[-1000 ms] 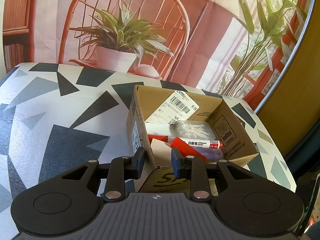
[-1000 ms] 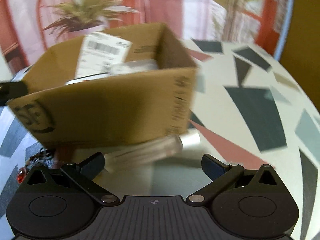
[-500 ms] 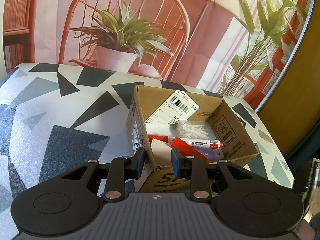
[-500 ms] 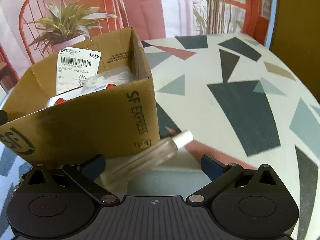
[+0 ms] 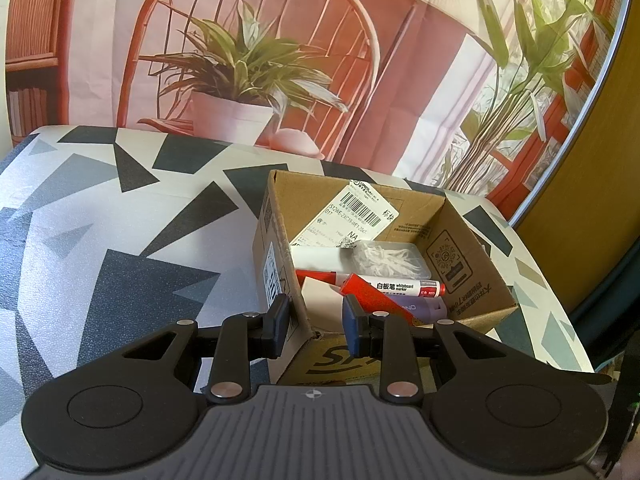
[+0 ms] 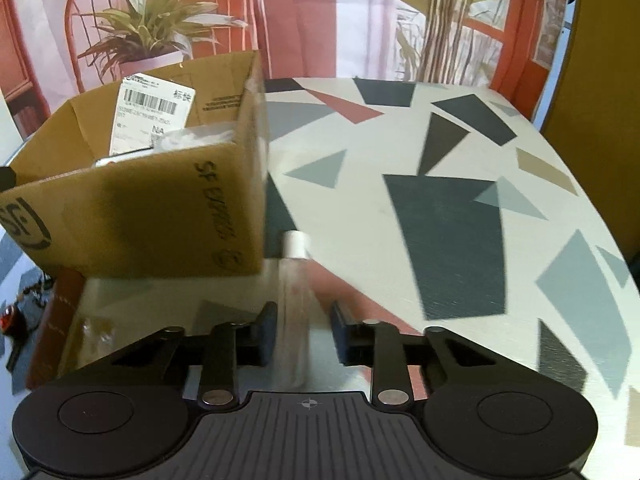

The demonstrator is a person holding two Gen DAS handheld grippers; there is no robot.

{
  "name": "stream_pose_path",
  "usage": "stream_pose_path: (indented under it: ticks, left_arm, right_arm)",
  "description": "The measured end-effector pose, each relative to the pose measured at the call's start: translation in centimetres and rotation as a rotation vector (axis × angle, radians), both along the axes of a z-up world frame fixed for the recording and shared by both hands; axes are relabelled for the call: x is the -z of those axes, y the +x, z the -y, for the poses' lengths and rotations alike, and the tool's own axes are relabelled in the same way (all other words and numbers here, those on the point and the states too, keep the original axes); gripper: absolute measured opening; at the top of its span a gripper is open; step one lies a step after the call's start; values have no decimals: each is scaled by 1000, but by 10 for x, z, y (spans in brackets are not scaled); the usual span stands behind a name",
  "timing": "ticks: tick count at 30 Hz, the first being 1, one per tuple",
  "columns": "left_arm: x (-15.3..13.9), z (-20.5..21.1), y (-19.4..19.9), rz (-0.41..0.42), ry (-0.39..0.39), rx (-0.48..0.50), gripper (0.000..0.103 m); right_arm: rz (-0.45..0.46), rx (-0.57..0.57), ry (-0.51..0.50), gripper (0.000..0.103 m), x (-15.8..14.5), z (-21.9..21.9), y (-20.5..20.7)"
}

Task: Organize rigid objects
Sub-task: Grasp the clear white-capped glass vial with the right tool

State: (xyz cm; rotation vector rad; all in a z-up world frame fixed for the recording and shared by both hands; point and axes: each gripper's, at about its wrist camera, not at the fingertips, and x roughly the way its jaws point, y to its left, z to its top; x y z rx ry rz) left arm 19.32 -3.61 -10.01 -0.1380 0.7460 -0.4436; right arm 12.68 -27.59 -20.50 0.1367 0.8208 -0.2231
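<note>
An open cardboard box (image 5: 460,272) sits on the patterned table. In it lie a whiteboard marker (image 5: 400,286), a purple item (image 5: 424,308) and a clear case of white pieces (image 5: 388,258). My left gripper (image 5: 314,320) is shut on the box's near corner, one pad outside the wall and one inside. In the right wrist view a clear bottle with a white cap (image 6: 295,300) lies on the table beside the box (image 6: 140,208), pointing away. My right gripper (image 6: 304,320) straddles it with its jaws closing. The left pad is at the bottle and a small gap shows at the right pad.
The table (image 6: 460,220) runs on to the right of the bottle and ends at a curved edge. A brown flat object (image 6: 56,320) and a clear plastic piece (image 6: 92,336) lie at the lower left, in front of the box. A printed plant backdrop hangs behind.
My right gripper has shifted right along the box front and its wide jaws have come in around the bottle, which now lies lengthwise between them. The left gripper and the box have not moved.
</note>
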Motion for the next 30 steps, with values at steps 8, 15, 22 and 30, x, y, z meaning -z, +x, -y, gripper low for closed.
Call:
stream_pose_path:
  ticks: [8,15,22,30]
  left_arm:
    - [0,-1,0,0,1,0,31]
    - [0,-1,0,1,2,0,31]
    - [0,-1,0,1,2,0,31]
    - [0,-1,0,0,2,0,31]
  right_arm:
    - [2,-12,-27,23,1,3,-8]
    - [9,-17,-49,22,2,0,-8]
    - [14,-13,-48,22,2,0,-9]
    - [16,-14,-45,22,2,1,-9]
